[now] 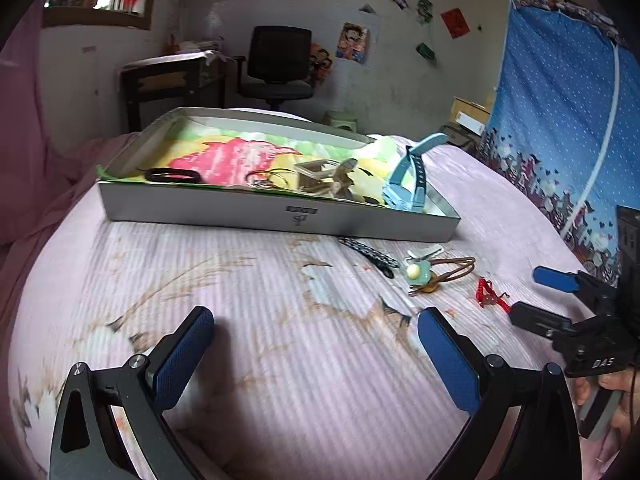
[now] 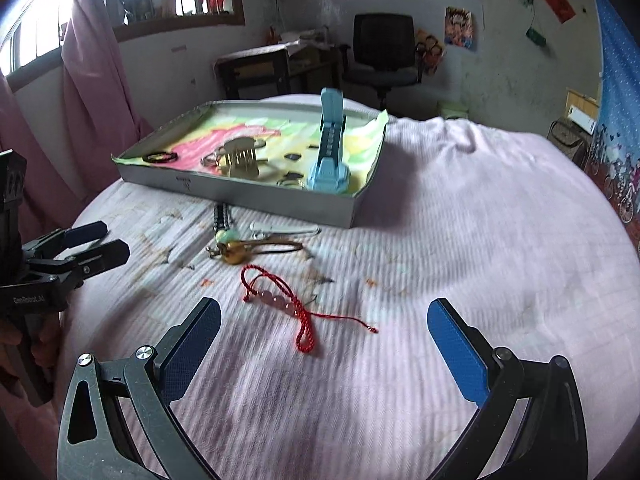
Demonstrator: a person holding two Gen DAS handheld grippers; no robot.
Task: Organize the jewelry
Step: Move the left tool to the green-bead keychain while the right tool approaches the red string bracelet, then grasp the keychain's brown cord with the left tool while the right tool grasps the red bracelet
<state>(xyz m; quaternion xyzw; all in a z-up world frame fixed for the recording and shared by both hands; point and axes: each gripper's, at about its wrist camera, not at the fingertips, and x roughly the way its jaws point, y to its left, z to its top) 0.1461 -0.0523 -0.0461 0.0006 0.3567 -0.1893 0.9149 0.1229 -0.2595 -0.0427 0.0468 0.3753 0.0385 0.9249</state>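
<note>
A grey tray (image 1: 276, 216) (image 2: 256, 200) lined with a colourful cloth sits on the pink bed. In it lie a blue watch (image 1: 408, 184) (image 2: 330, 156), a black bracelet (image 1: 174, 176) (image 2: 160, 157), a beige hair claw (image 1: 324, 178) (image 2: 240, 158) and rings. On the bed in front lie a red cord bracelet with pink beads (image 2: 288, 300) (image 1: 490, 294), a brown hair tie with a green charm (image 1: 432, 274) (image 2: 248, 246), a black beaded strap (image 1: 370, 256) (image 2: 221, 216) and a white clip (image 2: 284, 229). My left gripper (image 1: 316, 340) (image 2: 96, 240) is open and empty. My right gripper (image 2: 324, 336) (image 1: 536, 292) is open just in front of the red bracelet.
A black office chair (image 2: 384, 48) and a dark desk (image 2: 276, 66) stand beyond the bed. Pink curtains (image 2: 92, 60) hang at the left by the window. A blue patterned wardrobe cover (image 1: 568, 120) stands at the right. The bed sheet (image 2: 480, 220) extends to the right.
</note>
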